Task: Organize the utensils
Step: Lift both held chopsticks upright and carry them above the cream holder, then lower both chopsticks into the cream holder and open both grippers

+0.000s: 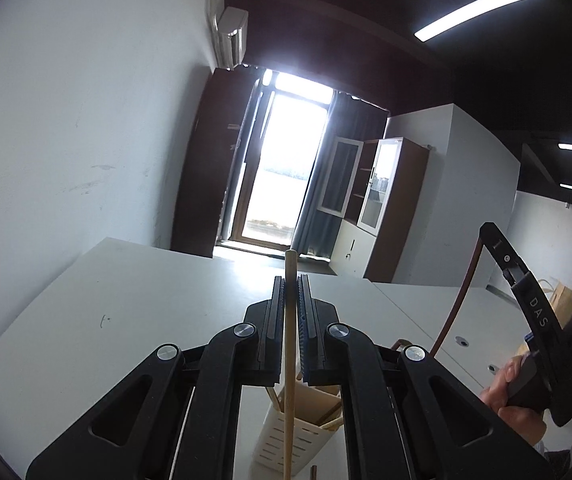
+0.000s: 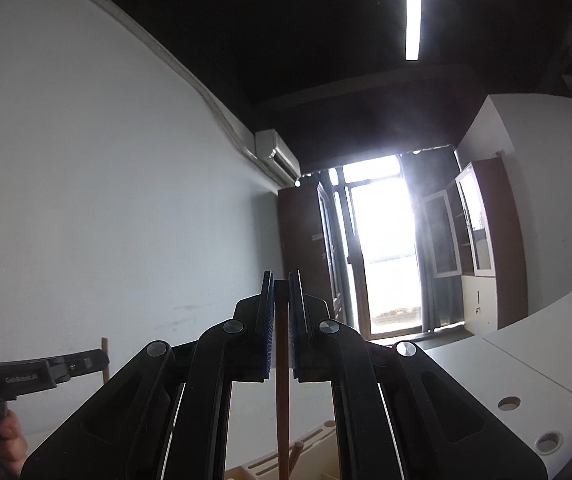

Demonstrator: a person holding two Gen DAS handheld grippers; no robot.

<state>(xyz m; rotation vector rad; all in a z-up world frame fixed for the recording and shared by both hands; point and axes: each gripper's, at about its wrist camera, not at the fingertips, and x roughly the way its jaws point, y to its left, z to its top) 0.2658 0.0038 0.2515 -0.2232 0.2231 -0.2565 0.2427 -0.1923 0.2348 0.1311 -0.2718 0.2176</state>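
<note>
Utensils here are two long wooden sticks, one in each gripper, above a cream slotted holder (image 1: 286,436).

Left wrist view: the left gripper (image 1: 291,312) pinches a pale wooden stick (image 1: 290,360), which stands upright between the ribbed pads; its top pokes just above the fingertips and its lower length runs down in front of the holder. The holder stands on the white bench (image 1: 134,312) directly below the gripper, with other wooden pieces leaning inside it. To the right of the holder, the right gripper (image 1: 486,236) is seen side-on, held by the right hand (image 1: 514,400), with a dark brown stick (image 1: 456,308) hanging from it at a slant.

Right wrist view: the right gripper (image 2: 282,292) is closed on the dark brown stick (image 2: 282,380), upright between blue pads. The holder's rim (image 2: 278,468) shows below it, a wooden peg beside the stick. Left of the holder, the left gripper (image 2: 86,362) holds the pale stick (image 2: 104,346).
</note>
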